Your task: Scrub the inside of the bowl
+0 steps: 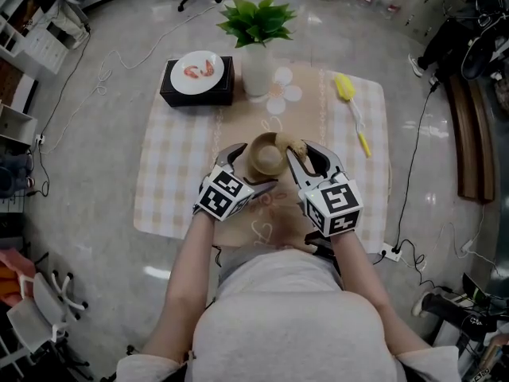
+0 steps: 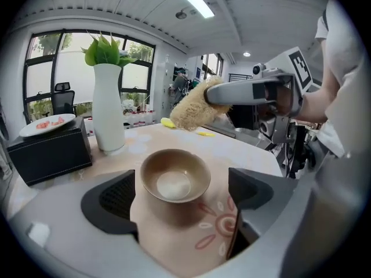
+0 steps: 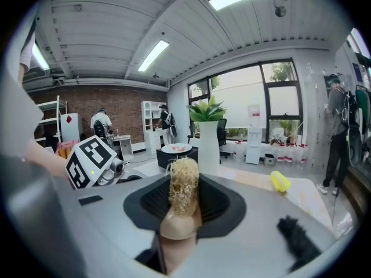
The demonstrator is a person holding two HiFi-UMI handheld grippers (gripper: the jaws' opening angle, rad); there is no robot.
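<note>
Both jaws of the left gripper (image 2: 182, 198) stand wide, released, with the bowl (image 2: 175, 175) untouched between them on the bench (image 1: 175, 157); the right gripper (image 3: 182, 213) clenches a loofah scrubber (image 3: 184, 184) near the bowl's rim.

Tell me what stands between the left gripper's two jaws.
The brown bowl, resting on the tablecloth. The left gripper has its jaws wide apart on either side, clear of it. The left gripper view shows this.
</note>
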